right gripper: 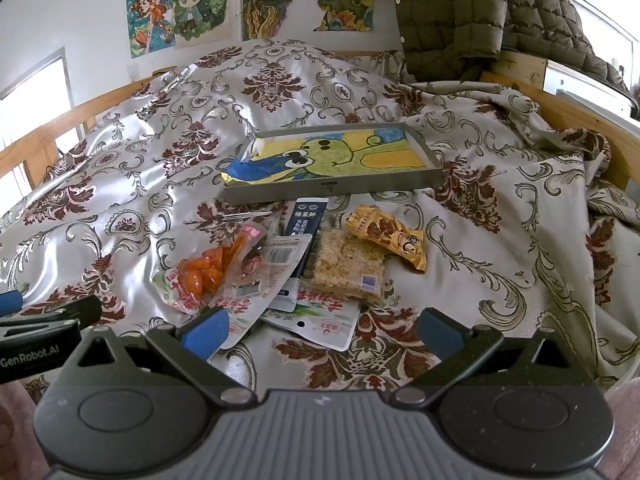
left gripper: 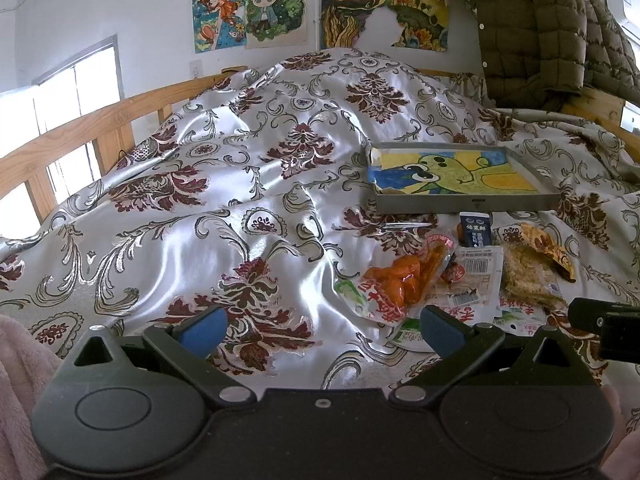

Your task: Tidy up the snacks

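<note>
A pile of snack packets lies on the bed in front of a shallow grey tray [right gripper: 332,190] lined with a green cartoon drawing; the tray [left gripper: 468,202] also shows in the left wrist view. The pile holds an orange-filled packet [right gripper: 204,270], a rice-crisp bar [right gripper: 346,266], a yellow packet [right gripper: 390,236], a dark blue packet [right gripper: 308,214] and white pouches [right gripper: 320,320]. My left gripper [left gripper: 320,328] is open and empty, left of the orange packet [left gripper: 404,280]. My right gripper [right gripper: 320,330] is open and empty just before the pile.
A glossy floral quilt [left gripper: 240,184] covers the bed in rumpled folds. Wooden bed rails [left gripper: 80,128] run along the left, and a rail [right gripper: 576,120] on the right. An olive padded jacket [right gripper: 460,12] hangs at the back right. Drawings [left gripper: 260,8] are on the wall.
</note>
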Demonstrator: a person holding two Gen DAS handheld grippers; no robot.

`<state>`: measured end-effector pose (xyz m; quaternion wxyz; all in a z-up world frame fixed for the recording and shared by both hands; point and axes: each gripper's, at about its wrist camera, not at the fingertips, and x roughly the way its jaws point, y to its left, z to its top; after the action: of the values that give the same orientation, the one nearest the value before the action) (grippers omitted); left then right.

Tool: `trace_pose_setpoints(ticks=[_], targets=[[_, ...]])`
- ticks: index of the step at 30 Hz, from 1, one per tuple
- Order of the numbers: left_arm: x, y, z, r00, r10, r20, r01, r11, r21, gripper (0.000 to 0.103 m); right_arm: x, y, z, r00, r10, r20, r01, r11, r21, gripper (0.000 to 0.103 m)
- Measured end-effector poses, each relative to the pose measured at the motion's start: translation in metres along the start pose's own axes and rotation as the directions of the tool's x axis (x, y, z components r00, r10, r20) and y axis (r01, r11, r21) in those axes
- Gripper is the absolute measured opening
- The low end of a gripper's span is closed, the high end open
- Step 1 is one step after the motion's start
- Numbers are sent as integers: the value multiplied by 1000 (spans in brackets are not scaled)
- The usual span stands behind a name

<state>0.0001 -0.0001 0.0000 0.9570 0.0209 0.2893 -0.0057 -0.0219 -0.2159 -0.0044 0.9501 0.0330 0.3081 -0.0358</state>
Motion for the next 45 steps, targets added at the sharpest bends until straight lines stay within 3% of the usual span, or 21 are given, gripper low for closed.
trace_pose_setpoints(ticks=[41, 45], targets=[[0, 0, 0, 1000, -4, -6, 4, 1000, 4, 102, 3, 0, 1, 1000, 2, 5, -2, 1000, 15, 103], [5, 3, -14, 1000, -24, -14, 25, 1000, 14, 102, -9, -5, 3, 999, 10, 35, -12, 999, 52, 103]])
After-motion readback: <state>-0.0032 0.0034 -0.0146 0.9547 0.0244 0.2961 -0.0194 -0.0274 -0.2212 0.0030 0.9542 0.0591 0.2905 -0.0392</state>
